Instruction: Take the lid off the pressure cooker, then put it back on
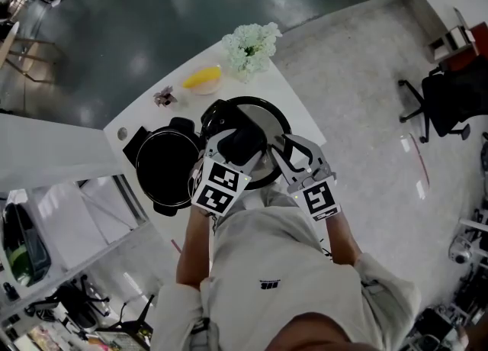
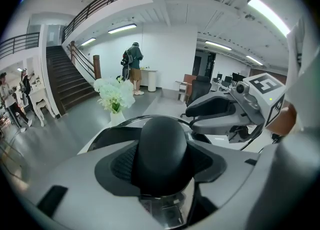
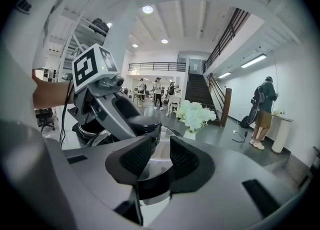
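The round steel lid point(image 1: 267, 119) hangs above the white table point(image 1: 156, 117), held from both sides. My left gripper point(image 1: 240, 143) is shut on the lid's black knob point(image 2: 162, 146), which fills the gap between its pads in the left gripper view. My right gripper point(image 1: 280, 155) is at the lid's right edge. In the right gripper view its pads close on a dark band at the edge of the lid point(image 3: 156, 166). The black pressure cooker pot point(image 1: 162, 168) stands uncovered to the left of the lid.
White flowers in a vase point(image 1: 250, 48) stand at the table's far corner. Beside them lie a yellow thing on a small plate point(image 1: 202, 78) and a small dark item point(image 1: 164, 98). A shelf unit point(image 1: 53, 212) stands left of the table, an office chair point(image 1: 450, 101) far right.
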{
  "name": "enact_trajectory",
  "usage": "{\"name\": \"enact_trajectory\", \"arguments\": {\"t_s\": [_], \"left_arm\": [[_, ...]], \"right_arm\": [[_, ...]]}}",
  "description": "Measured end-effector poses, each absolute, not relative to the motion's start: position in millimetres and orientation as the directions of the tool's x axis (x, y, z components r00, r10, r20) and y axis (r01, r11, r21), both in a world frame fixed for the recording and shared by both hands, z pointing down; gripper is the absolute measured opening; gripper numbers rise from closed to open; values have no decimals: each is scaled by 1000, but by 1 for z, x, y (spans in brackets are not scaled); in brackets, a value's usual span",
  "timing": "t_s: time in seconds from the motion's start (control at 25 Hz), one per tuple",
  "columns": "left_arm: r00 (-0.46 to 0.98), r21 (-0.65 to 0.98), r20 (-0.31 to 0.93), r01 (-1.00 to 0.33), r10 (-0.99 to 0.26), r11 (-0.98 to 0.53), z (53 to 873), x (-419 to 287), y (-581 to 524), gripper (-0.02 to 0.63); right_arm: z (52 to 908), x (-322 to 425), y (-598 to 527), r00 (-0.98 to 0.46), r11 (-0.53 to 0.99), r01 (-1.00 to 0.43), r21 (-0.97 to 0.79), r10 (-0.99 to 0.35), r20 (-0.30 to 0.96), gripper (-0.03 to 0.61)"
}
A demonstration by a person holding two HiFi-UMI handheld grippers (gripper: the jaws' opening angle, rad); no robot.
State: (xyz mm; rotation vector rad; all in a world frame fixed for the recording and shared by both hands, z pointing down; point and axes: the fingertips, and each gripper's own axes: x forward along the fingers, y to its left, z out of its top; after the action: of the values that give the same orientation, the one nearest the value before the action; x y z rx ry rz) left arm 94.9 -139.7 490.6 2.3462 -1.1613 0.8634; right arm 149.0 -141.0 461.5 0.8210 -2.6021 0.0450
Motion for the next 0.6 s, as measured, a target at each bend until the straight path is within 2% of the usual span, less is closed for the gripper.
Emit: {"name": "enact_trajectory", "arguments": {"t_s": [0.2,0.6], "left_arm": [[479,60,665,-800,-574,-598,476,72,-127,287],[483,55,668,-791,-566,-609,469,8,-96,287]], "right_arm": [[448,122,-128,-774,847,-516,128,-525,354,120],[443,65,-103,-781,859,-495,134,-507,364,120]]}}
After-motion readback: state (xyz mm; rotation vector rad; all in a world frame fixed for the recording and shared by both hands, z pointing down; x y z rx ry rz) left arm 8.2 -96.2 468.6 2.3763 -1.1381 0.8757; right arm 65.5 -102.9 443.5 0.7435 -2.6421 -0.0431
